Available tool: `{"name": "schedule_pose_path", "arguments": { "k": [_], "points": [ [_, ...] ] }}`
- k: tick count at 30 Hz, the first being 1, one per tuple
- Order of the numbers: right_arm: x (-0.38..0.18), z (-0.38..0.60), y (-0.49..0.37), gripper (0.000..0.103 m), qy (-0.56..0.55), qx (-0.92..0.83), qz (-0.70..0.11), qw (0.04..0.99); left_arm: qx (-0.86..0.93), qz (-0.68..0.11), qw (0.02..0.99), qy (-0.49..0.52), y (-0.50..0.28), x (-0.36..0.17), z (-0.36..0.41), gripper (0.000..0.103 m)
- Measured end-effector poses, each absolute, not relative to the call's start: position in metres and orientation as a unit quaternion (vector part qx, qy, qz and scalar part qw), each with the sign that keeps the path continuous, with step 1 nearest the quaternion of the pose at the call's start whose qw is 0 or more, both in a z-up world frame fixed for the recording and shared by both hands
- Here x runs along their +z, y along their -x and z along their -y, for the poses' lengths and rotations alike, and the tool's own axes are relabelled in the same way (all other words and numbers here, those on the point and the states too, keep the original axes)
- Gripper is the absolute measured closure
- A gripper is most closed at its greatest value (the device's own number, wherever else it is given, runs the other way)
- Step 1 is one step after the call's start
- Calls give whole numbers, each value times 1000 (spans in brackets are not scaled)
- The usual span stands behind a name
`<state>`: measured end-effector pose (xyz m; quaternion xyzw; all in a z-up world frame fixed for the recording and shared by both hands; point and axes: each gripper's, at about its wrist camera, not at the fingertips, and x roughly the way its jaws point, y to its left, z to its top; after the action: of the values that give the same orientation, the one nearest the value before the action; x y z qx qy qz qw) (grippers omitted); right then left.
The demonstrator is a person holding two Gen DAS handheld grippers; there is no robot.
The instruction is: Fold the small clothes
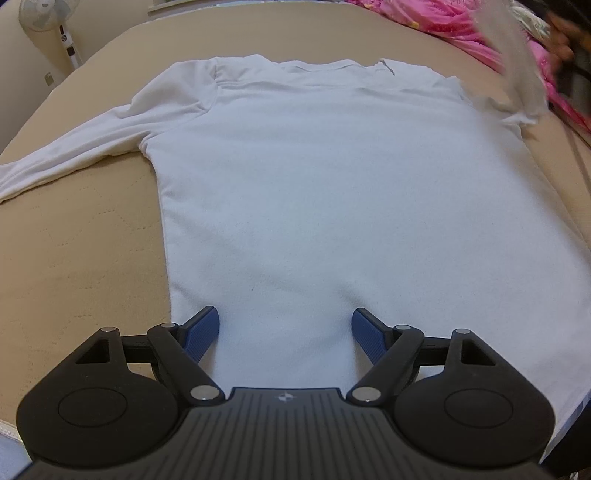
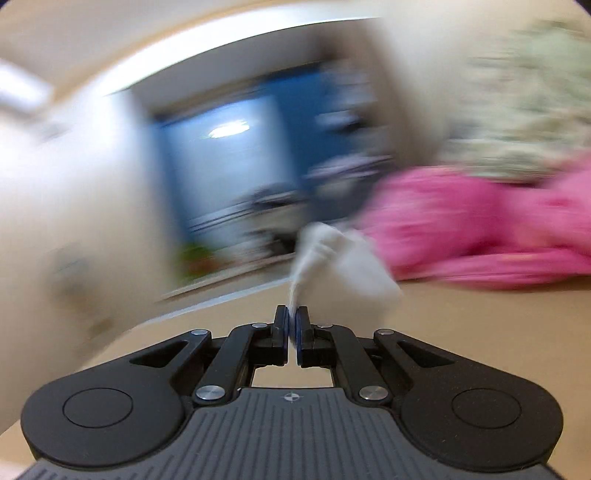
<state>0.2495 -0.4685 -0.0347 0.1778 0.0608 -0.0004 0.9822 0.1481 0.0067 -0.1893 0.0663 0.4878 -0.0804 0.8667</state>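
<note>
A white long-sleeved shirt point(image 1: 325, 177) lies flat on a beige bed point(image 1: 74, 240), collar at the far end. Its left sleeve point(image 1: 74, 147) stretches out to the left. My left gripper point(image 1: 286, 325) is open just above the shirt's near hem, blue pads either side. The shirt's right sleeve point(image 1: 517, 70) is lifted and blurred at the top right. In the right wrist view my right gripper point(image 2: 292, 317) is shut on the white sleeve end point(image 2: 332, 254), held up in the air; that view is motion-blurred.
Pink clothing point(image 1: 461, 26) is heaped at the bed's far right, also in the right wrist view point(image 2: 480, 225). A standing fan point(image 1: 44, 14) is at the far left. A blue window or screen point(image 2: 229, 177) is on the wall.
</note>
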Motion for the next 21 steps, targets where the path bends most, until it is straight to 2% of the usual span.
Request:
{"name": "schedule_pose_path", "arguments": {
  "k": [2, 3, 4, 5, 7, 8, 9, 10, 11, 12, 15, 18, 21],
  "points": [
    [-42, 380, -245, 93, -188, 86, -110, 972, -82, -493, 864, -59, -149, -188, -9, 19],
    [-55, 342, -245, 73, -198, 132, -158, 958, -83, -496, 863, -54, -150, -187, -11, 20],
    [-74, 305, -245, 62, -199, 183, -225, 936, -83, -499, 861, -48, -150, -186, -13, 20],
    [-91, 277, -241, 63, -190, 222, -283, 913, -82, -502, 860, -41, -151, -184, -16, 20],
    [-110, 246, -222, 64, -147, 259, -351, 888, -73, -503, 861, -24, -150, -178, -23, 23],
    [-111, 243, -209, 64, -122, 266, -360, 886, -64, -499, 864, -14, -150, -174, -28, 30],
    [-108, 247, -196, 64, -99, 271, -362, 887, -58, -492, 868, -6, -149, -169, -33, 44],
    [-102, 256, -184, 63, -77, 270, -362, 889, -54, -482, 874, 3, -149, -162, -38, 52],
    [-95, 268, -175, 63, -57, 265, -362, 892, -53, -471, 880, 10, -148, -155, -41, 67],
    [-88, 281, -166, 61, -34, 253, -361, 897, -50, -459, 887, 20, -149, -147, -46, 75],
    [-66, 333, -155, 61, 0, 187, -345, 920, -67, -441, 892, 74, -163, -127, -62, 76],
    [-63, 396, -158, 61, -96, 90, -332, 934, -78, -434, 889, 120, -196, -118, -74, 76],
    [-86, 448, -159, 60, -227, 0, -327, 918, -81, -446, 876, 168, -237, -127, -85, 76]
  ]
}}
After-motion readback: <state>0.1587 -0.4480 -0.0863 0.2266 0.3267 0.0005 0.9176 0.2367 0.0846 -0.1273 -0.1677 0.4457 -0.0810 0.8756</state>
